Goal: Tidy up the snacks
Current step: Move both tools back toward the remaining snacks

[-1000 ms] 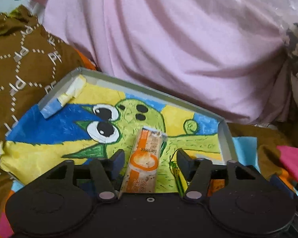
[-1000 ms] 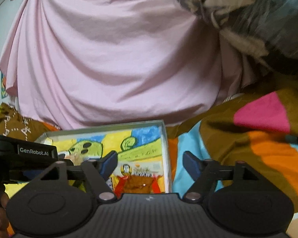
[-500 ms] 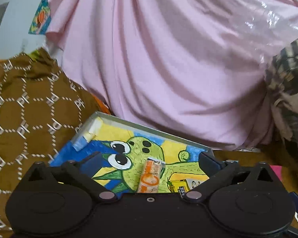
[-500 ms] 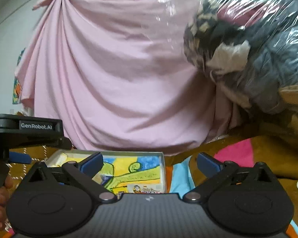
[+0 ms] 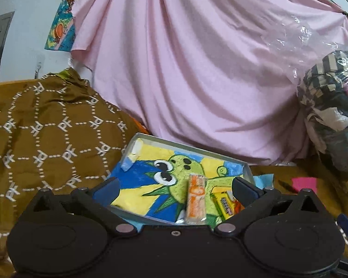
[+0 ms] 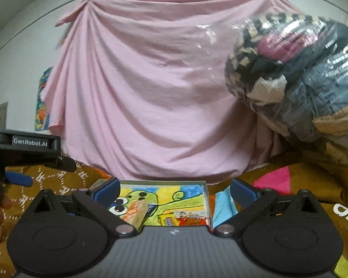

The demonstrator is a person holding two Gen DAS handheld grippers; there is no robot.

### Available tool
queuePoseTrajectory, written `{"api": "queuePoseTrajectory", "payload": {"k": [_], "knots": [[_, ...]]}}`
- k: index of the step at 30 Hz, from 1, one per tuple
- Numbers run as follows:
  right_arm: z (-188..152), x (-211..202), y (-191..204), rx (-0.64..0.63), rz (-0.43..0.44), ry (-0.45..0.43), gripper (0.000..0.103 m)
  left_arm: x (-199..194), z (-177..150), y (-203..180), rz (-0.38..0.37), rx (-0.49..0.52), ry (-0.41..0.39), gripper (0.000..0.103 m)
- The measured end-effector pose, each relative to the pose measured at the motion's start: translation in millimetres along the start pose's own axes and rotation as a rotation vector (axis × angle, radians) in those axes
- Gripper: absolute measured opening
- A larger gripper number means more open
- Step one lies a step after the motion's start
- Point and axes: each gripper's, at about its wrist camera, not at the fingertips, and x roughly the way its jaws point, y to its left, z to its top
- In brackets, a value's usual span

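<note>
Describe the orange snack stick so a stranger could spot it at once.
Find the pink sheet hung at the back; below it lies a shallow box lined with a green cartoon creature. The orange snack stick lies on that creature, long and narrow, unlike the flatter yellow packet beside it.

Soft, even indoor light is falling across both views, casting only gentle folds of shadow in the pink sheet (image 5: 208,74). Glare is glinting off the clear plastic bag (image 6: 297,74), which is smearing with motion blur in the right wrist view. Fisheye distortion is bending the edges and darkening the corners.
</note>
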Motion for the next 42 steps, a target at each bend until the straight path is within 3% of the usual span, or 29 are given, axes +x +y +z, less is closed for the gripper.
{"api": "queuePoseTrajectory", "payload": {"k": [5, 15, 23, 28, 33, 42], "knots": [[0, -26, 14, 0.0, 0.033, 0.003, 0.103, -29, -6, 20, 0.002, 0.021, 0.012, 0.102], [-13, -58, 39, -0.012, 0.099, 0.108, 0.103, -73, -27, 50, -0.015, 0.134, 0.079, 0.102], [-26, -79, 53, -0.014, 0.099, 0.211, 0.103, -94, -58, 72, -0.023, 0.122, 0.161, 0.102], [-34, -86, 64, -0.04, 0.095, 0.266, 0.103, -97, -75, 81, -0.023, 0.151, 0.191, 0.102], [-48, -85, 74, -0.063, 0.079, 0.385, 0.103, -93, -91, 94, -0.019, 0.147, 0.227, 0.102], [-67, -63, 83, -0.092, 0.051, 0.549, 0.103, -78, -115, 106, -0.019, 0.235, 0.316, 0.102]]}}
